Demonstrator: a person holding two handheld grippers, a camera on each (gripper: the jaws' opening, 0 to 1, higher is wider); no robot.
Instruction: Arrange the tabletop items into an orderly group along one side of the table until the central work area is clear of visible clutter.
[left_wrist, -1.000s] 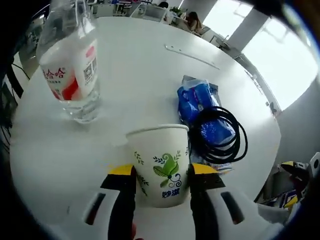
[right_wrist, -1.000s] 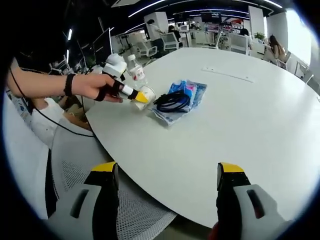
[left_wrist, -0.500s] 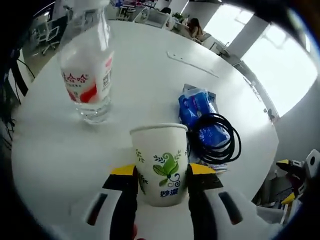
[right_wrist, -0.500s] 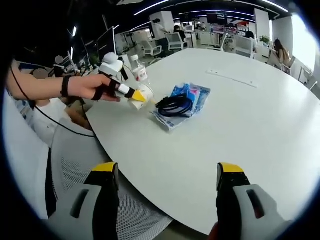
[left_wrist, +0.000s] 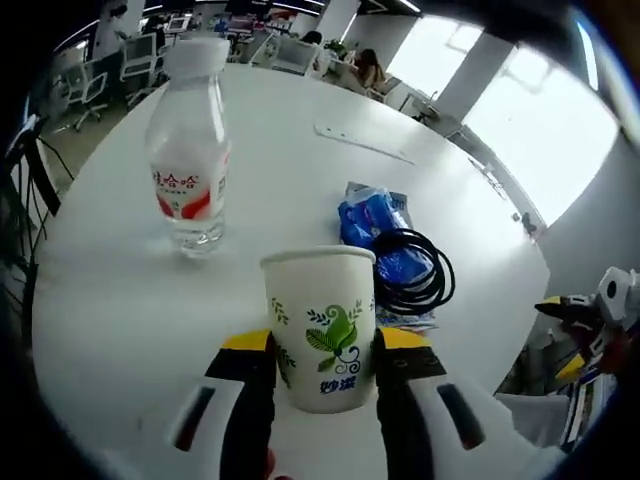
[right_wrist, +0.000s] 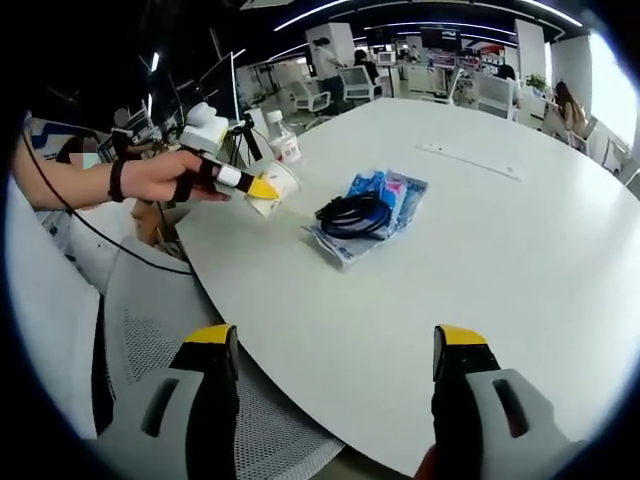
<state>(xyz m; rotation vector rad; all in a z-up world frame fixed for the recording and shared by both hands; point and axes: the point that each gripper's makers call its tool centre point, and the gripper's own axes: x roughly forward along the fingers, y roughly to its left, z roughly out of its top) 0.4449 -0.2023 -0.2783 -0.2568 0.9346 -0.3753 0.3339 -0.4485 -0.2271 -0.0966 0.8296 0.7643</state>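
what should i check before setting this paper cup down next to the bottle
1. Left gripper shut on white paper cup with green leaf print: ok.
2. Cup lifted and tilted, seen in right gripper view: ok.
3. Bare white round table beside clear plastic water bottle: ok.
4. Black coiled cable on blue packet, apart from cup: ok.
5. Cup contents: cannot tell.
6. Right gripper open, holding nothing: ok.

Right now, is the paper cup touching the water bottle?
Apart. The left gripper view shows bare table between the paper cup, held in the left tool, and the water bottle.
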